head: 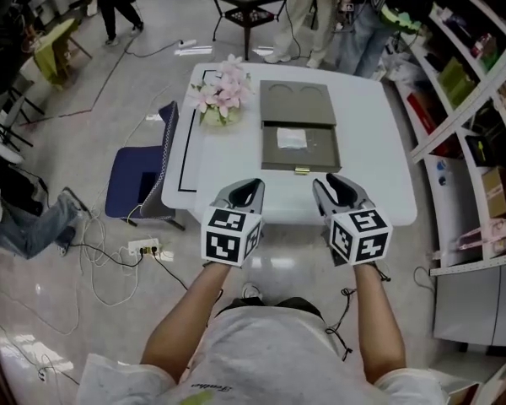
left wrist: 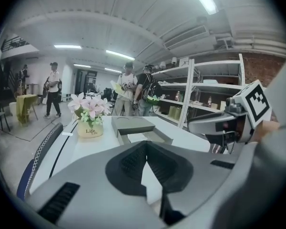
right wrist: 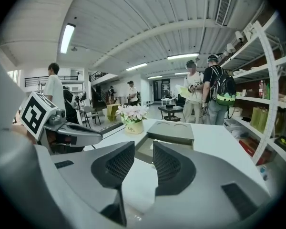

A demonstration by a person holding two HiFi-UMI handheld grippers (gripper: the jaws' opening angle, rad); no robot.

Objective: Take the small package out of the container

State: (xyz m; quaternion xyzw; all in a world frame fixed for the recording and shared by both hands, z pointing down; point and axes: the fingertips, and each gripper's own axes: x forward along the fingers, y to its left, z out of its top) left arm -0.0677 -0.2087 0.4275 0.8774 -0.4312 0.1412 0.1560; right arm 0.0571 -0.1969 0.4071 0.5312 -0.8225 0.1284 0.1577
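Observation:
An olive-grey container (head: 297, 102) lies on the white table (head: 379, 154), with its drawer (head: 300, 148) pulled out toward me. Inside the drawer rests a small white package (head: 292, 139), which shows as a pale patch (left wrist: 136, 137) in the left gripper view. My left gripper (head: 249, 188) hovers at the table's near edge, left of the drawer, its jaws (left wrist: 146, 141) shut and empty. The right gripper (head: 331, 186) hangs just short of the drawer's front, open with nothing between its pads (right wrist: 144, 143). In the right gripper view the container (right wrist: 171, 131) lies straight ahead.
A pot of pink flowers (head: 222, 91) stands left of the container. A blue chair (head: 139, 180) sits at the table's left side, with cables and a power strip (head: 143, 247) on the floor. Shelving (head: 464, 99) runs along the right. People stand beyond the table's far edge.

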